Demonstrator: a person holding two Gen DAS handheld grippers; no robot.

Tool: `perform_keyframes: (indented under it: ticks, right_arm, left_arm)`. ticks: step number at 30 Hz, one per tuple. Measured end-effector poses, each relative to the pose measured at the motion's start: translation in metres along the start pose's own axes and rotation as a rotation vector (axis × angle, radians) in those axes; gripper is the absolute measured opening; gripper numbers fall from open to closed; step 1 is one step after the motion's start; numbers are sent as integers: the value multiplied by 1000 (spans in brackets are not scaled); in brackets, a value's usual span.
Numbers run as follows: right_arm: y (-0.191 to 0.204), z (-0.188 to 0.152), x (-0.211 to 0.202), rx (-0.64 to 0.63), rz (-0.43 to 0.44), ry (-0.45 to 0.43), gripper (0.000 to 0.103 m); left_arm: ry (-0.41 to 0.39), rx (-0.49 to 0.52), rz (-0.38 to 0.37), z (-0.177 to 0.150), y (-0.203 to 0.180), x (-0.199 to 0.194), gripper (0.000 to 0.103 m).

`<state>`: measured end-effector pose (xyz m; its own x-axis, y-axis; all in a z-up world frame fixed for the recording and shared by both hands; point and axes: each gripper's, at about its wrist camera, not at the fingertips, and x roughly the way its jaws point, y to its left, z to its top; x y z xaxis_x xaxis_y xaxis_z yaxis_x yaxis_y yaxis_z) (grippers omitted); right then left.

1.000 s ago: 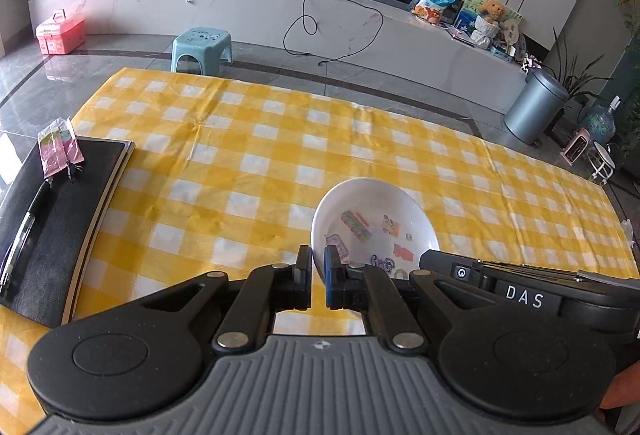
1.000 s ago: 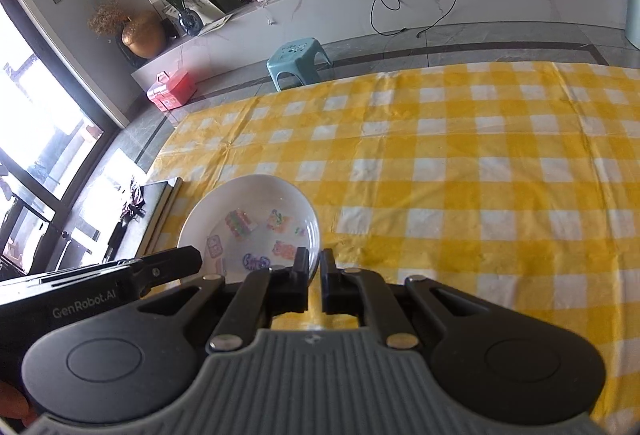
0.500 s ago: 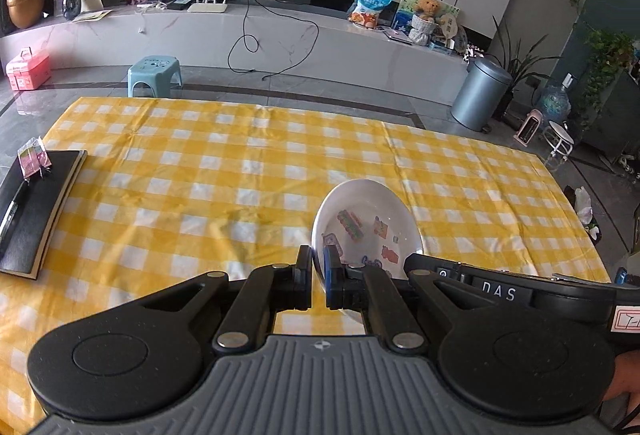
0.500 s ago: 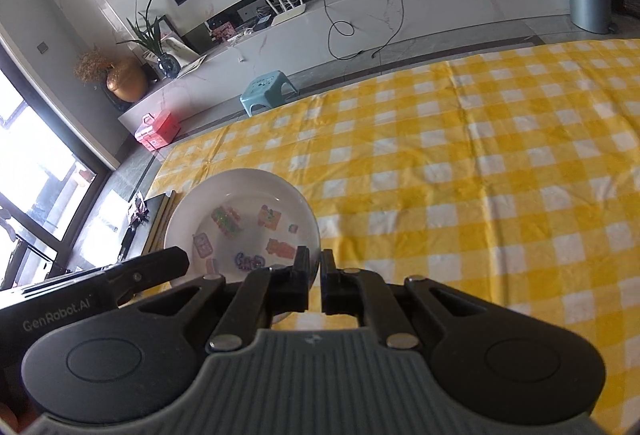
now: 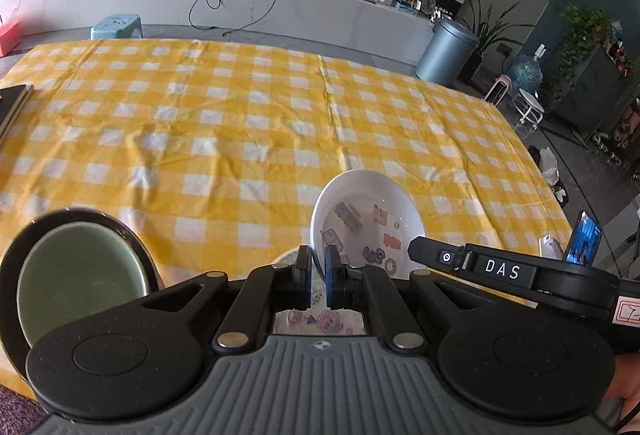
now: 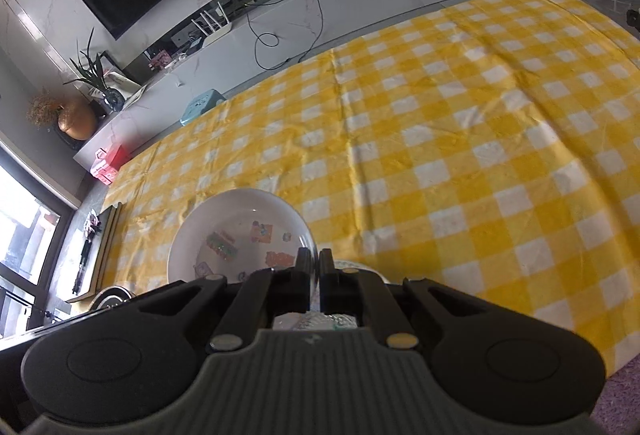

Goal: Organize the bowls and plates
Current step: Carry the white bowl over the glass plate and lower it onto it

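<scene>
Two grippers pinch one white bowl (image 5: 366, 219) by opposite sides of its rim, holding it above a yellow-and-white checked tablecloth (image 5: 224, 123). At the far left of the left wrist view, near eight o'clock, a green bowl (image 5: 78, 279) sits nested inside a black dish (image 5: 12, 267) at the near table edge. Moving right, the left gripper (image 5: 317, 277) has its jaws drawn narrow on the white bowl's rim, one blue pad inside the wall and the other outside. The bowl itself lies around one o'clock from those jaws, tilted, with coloured cartoon stickers across its inside. Under it, at six o'clock from the fingertips, part of a patterned plate (image 5: 320, 319) shows between the gripper arms. Further right, at three o'clock, the black body of the other tool crosses the picture.

From the right wrist view, the same white bowl (image 6: 240, 231) sits at ten o'clock from the right gripper (image 6: 314, 269), whose jaws are likewise closed narrow on the rim's right side. A pale patterned plate (image 6: 352, 269) edge peeks out just right of the fingers, and open checked cloth (image 6: 460, 139) fills everything beyond toward two o'clock.
</scene>
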<state>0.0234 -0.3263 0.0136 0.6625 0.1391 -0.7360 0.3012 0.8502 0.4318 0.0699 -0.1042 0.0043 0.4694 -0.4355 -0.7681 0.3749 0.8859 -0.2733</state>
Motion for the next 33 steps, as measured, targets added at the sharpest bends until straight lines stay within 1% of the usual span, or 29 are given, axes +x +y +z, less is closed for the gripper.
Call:
perform_keyframes:
  ticks: [5, 8, 23, 27, 33]
  right_arm:
    - [-15, -19, 4, -12, -59, 32, 1]
    - [-19, -27, 10, -19, -76, 57, 0]
    - [-19, -34, 26, -45, -112, 106, 0]
    - [-17, -36, 27, -46, -97, 121, 0]
    - [-13, -39, 34, -55, -90, 144, 1]
  left_arm:
    - [81, 14, 25, -23, -8, 21, 7]
    - [114, 12, 37, -30, -6, 30, 8]
    - [162, -2, 49, -40, -1, 43, 8]
    - [165, 24, 77, -40, -2, 40, 8]
    - [190, 3, 90, -42, 5, 44, 8]
